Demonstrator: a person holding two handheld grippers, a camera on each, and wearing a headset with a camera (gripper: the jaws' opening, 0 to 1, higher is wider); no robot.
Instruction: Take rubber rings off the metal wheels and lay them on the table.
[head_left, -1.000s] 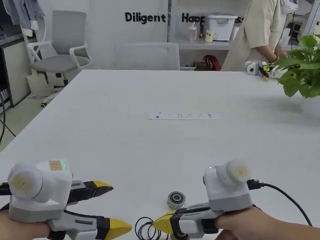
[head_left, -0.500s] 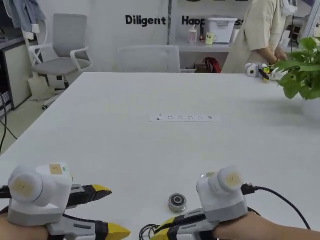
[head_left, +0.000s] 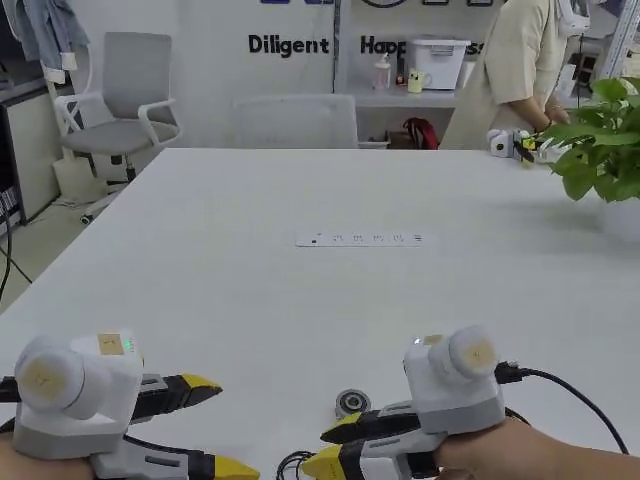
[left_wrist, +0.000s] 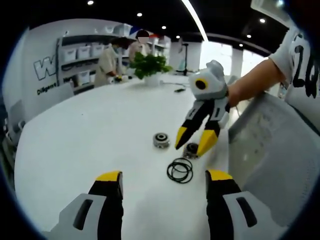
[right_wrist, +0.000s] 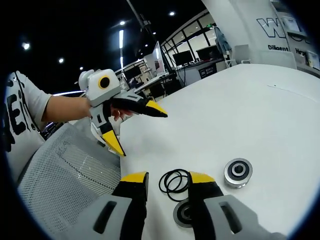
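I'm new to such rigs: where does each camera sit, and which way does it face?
Head view: on the headset, facing forward-down over the table; left gripper and right gripper show below.
Left gripper view: on that gripper, along its own fingers toward the rubber rings.
Right gripper view: likewise, from the opposite side.
Both share the rings and a metal wheel.

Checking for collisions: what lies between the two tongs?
Loose rubber rings on the table, between left tongs and right tongs, seen in the left gripper view.
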